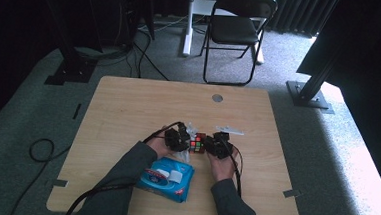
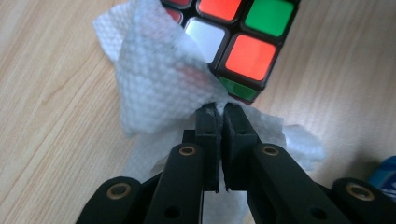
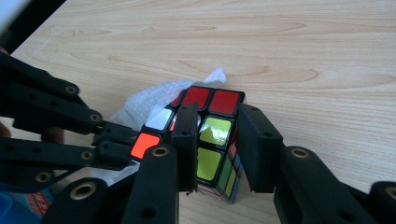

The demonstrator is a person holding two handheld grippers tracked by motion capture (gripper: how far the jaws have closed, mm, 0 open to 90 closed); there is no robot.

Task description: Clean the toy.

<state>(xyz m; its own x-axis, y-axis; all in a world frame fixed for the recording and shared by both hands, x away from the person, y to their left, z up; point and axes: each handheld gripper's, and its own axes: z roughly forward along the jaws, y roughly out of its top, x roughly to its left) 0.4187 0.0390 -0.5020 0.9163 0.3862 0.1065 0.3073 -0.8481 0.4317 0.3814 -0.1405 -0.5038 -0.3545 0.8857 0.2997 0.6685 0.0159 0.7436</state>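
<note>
A colour-tiled puzzle cube (image 1: 197, 143) sits near the middle of the wooden table (image 1: 128, 108), between my two grippers. My right gripper (image 1: 219, 144) holds it from the right. In the right gripper view its jaws (image 3: 218, 112) are shut on opposite faces of the cube (image 3: 212, 140). My left gripper (image 1: 177, 138) is on the cube's left side. In the left gripper view it (image 2: 220, 108) is shut on a white paper wipe (image 2: 159, 74), which lies draped over a corner of the cube (image 2: 247, 51). The wipe (image 3: 149, 100) also pokes out behind the cube.
A blue packet of wipes (image 1: 166, 178) lies on the table just in front of the left hand, its corner (image 2: 385, 177) close to the left gripper. A black folding chair (image 1: 236, 25) stands beyond the far edge. A round grommet (image 1: 217, 97) sits near that edge.
</note>
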